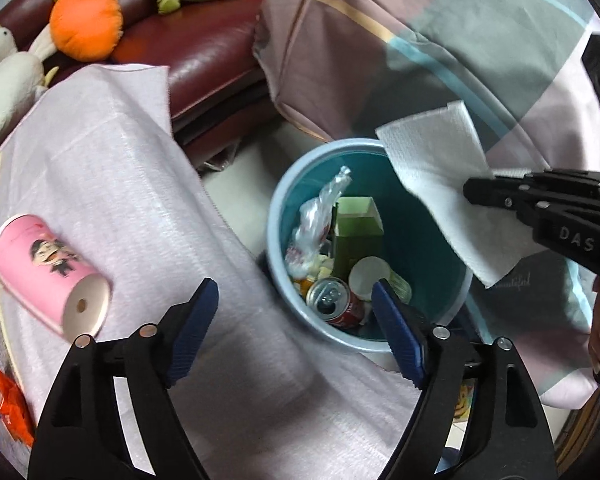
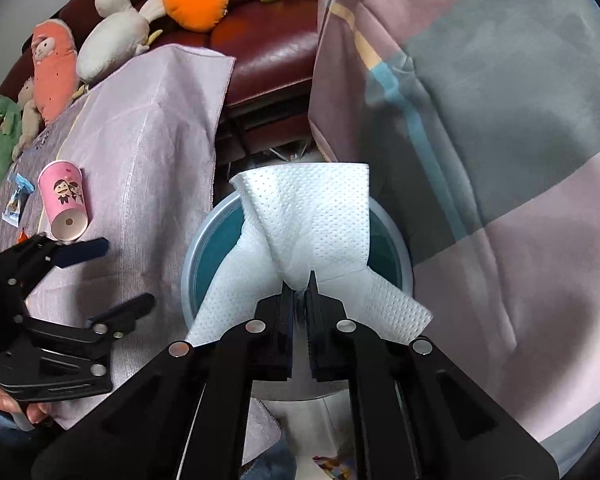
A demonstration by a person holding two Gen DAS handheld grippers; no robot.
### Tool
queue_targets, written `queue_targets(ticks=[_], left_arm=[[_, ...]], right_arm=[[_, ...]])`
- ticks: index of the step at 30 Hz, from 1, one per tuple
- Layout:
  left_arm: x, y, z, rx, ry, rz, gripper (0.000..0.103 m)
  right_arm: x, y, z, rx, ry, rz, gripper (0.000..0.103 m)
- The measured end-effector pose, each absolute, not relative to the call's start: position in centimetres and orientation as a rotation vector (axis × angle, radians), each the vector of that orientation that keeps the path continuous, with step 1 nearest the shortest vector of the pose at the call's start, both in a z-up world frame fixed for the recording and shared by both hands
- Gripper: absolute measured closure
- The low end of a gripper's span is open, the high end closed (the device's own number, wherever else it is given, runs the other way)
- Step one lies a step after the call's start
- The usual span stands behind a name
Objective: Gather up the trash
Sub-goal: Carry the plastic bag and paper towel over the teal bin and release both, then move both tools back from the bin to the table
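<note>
White embossed paper towel sheet (image 2: 312, 220), centre of the right wrist frame, hanging over round light-blue plastic waste bin (image 2: 204, 240). Judged very light, limp, not slippery, tears if pulled; any bunched fold serves as a hold. Right gripper (image 2: 300, 286) nearly closed, pinching a gathered fold of the sheet, loose corners spilling out either side. Bin already holds a red drink can (image 1: 332, 300), green carton (image 1: 358, 228) and clear plastic bag (image 1: 316, 216). Left gripper (image 1: 294, 324), lower centre of the left wrist frame, spread wide, blue pads (image 1: 192, 332) touching nothing, nothing between them. Pink printed paper cup (image 1: 48, 272) lying on its side at left on pale lilac cloth (image 1: 120, 184); judged light, crushable, best taken across the body.
</note>
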State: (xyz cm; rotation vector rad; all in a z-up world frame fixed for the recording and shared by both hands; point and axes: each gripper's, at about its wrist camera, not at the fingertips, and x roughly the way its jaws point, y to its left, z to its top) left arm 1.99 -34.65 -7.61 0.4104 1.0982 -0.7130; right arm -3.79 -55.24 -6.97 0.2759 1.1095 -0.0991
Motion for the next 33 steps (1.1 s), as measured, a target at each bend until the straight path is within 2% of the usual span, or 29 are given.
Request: queue_targets(ticks=[1, 2, 3, 4, 9, 11, 17, 33], left_arm=[[2.0, -34.4, -7.5, 0.410, 1.093, -0.705, 0.021], [2.1, -34.1, -7.4, 0.410, 1.087, -0.696, 0.020], [2.1, -33.9, -7.2, 0.409, 1.082, -0.688, 0.019], [2.2, -33.6, -7.1, 0.407, 1.080, -0.684, 0.019], [2.6, -32.0, -7.0, 0.389, 1.083, -0.659, 0.018], [2.7, -31.5, -6.9, 0.381, 1.084, -0.653, 0.017], [3.0, -29.7, -6.6, 0.362, 1.081, -0.637, 0.017], [6.0, -19.9, -5.3, 0.270, 1.070, -0.504, 0.017]], right_arm=[[-3.7, -55.2, -7.2, 0.280, 1.117, -0.100, 0.083], [-3.6, -55.2, -7.3, 0.285, 1.121, -0.100, 0.064], [-3.6, -55.2, -7.4, 0.287, 1.121, -0.101, 0.056], [-3.6, -55.2, -7.5, 0.290, 1.118, -0.103, 0.052], [-3.6, -54.8, -7.3, 0.296, 1.118, -0.102, 0.050], [-3.6, -54.5, -7.1, 0.291, 1.115, -0.102, 0.043], [-3.1, -53.4, -6.4, 0.279, 1.107, -0.095, 0.039], [0.3, -46.9, -5.0, 0.215, 1.121, -0.012, 0.035]])
